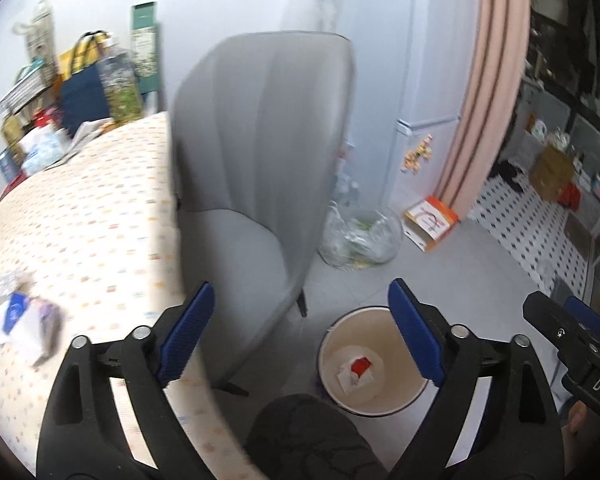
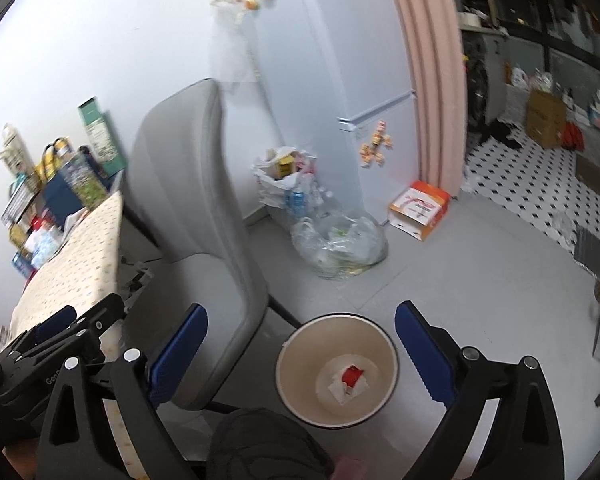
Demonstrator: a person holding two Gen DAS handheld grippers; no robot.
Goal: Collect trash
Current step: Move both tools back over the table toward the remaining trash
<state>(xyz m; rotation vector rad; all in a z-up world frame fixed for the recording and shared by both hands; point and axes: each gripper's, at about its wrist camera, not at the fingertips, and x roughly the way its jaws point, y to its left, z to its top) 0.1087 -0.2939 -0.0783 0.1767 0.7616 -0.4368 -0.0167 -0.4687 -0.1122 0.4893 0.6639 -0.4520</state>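
Note:
A round cream waste bin stands on the grey floor below both grippers. At its bottom lies white paper with a red scrap. My left gripper is open and empty above the bin and the chair's edge. My right gripper is open and empty too, with the bin framed between its blue pads. Crumpled wrappers and paper lie on the patterned tablecloth to the left. Each gripper shows at the edge of the other's view, the right gripper and the left gripper.
A grey chair stands between table and bin. A person's dark-trousered knee is near the bin. A clear bag of bottles and an orange box sit by the white fridge. Bags crowd the table's far end.

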